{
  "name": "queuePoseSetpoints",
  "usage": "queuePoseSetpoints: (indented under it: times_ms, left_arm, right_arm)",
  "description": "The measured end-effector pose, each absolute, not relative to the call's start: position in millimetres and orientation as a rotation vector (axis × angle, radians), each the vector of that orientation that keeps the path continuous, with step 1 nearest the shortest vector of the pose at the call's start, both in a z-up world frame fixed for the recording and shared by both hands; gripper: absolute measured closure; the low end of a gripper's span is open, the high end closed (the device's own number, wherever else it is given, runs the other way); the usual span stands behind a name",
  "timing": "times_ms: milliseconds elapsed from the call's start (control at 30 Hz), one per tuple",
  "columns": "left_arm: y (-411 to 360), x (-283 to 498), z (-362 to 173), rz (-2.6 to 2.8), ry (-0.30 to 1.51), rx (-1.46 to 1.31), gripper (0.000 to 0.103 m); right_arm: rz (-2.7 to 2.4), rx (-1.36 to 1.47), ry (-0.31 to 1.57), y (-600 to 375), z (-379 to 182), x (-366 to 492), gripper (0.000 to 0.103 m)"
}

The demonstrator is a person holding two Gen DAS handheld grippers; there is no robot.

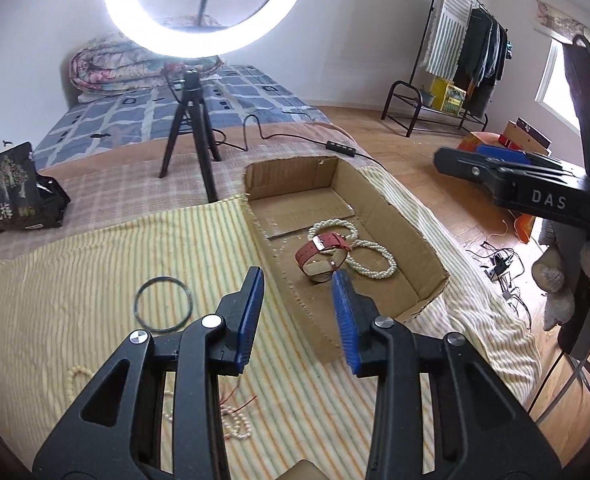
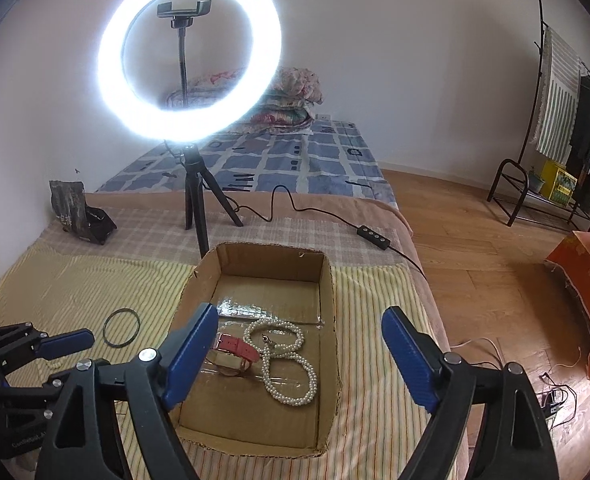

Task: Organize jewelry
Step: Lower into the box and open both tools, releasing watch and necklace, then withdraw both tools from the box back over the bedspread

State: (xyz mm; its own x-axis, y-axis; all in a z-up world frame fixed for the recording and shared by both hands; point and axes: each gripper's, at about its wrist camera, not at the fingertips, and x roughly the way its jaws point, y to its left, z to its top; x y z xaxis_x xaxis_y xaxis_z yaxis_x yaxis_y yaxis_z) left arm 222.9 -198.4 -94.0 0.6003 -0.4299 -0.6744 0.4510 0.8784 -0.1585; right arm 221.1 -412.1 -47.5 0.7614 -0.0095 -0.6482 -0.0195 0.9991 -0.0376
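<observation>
Holding both grippers over the bed, you've got the left [image 1: 299, 280] and right [image 2: 299, 320] gaping and empty; watch [image 2: 235, 352] and pearls [image 2: 291, 364] sit in the box [image 2: 331, 280], bangle [image 1: 163, 304] outside.

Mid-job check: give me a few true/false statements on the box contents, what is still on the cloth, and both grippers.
1. The red leather strap watch lies inside the open cardboard box. True.
2. The white pearl bead strand lies on the striped yellow cloth. False: it is in the box beside the watch.
3. The thin dark ring bangle is still on the cloth, outside the box. True.
4. The right gripper is clamped on the watch. False: its jaws stand wide apart, empty.
5. The left gripper holds nothing. True.
</observation>
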Motion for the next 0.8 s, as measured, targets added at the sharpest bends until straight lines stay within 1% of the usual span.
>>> queuePoseSetpoints:
  times_ms: [167,467,667,800]
  left_arm:
    - [-171,214,-81,-0.478,0.744,0.033,0.068]
    - [-102,201,-58,-0.432,0.703,-0.025,0.068]
    - [-52,193,-57,-0.346,0.674,0.005,0.068]
    - [-18,190,-62,-0.302,0.687,-0.024,0.068]
  right_arm:
    - [0.009,-0.04,0.692,-402,-39,205,0.017]
    - [0.055,-0.047,0.656,-372,-25,175,0.013]
    - [0.114,-0.064,0.655,-347,-27,160,0.013]
    - [0.151,-0.057,0.664,-334,-34,154,0.013]
